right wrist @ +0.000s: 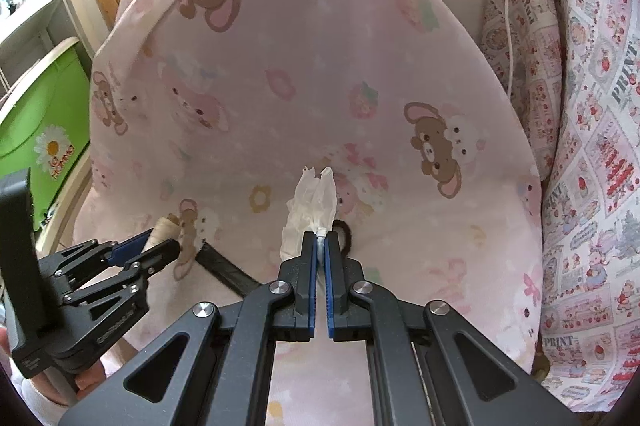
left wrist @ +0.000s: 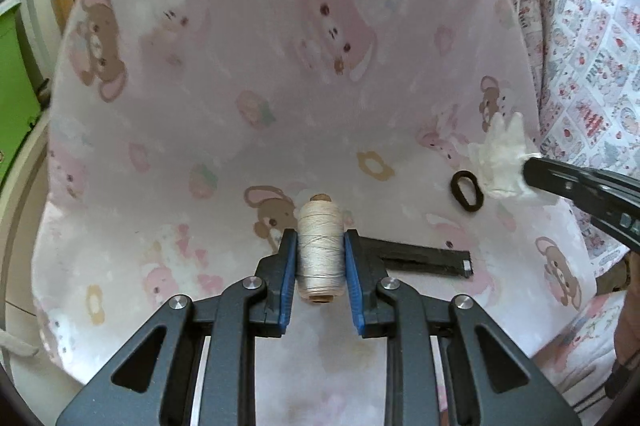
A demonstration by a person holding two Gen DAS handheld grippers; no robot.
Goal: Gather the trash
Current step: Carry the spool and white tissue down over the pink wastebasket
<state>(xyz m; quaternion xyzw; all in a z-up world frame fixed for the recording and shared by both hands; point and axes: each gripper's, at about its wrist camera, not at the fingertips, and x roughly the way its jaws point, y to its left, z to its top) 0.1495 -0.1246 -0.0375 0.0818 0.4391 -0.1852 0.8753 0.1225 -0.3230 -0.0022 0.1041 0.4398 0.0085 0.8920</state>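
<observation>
So my left gripper (left wrist: 320, 258) is squeezing a spool of cream thread (left wrist: 320, 252) between its blue fingers (left wrist: 289, 282), holding it right over the pink bear-print sheet (left wrist: 248, 65). My right gripper (right wrist: 320, 258) is pinching a crumpled white tissue (right wrist: 314, 205), fingers almost fully together on one end of it while the rest is sticking out forward. A black hair tie (left wrist: 466, 191) is lying on the sheet just beside the tissue, and a flat black strap (left wrist: 428, 258) is lying next to the spool.

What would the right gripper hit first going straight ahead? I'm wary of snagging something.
Holding the white tissue, the right gripper would probably meet only the pink bear-print sheet; the black hair tie lies just right of that line.
</observation>
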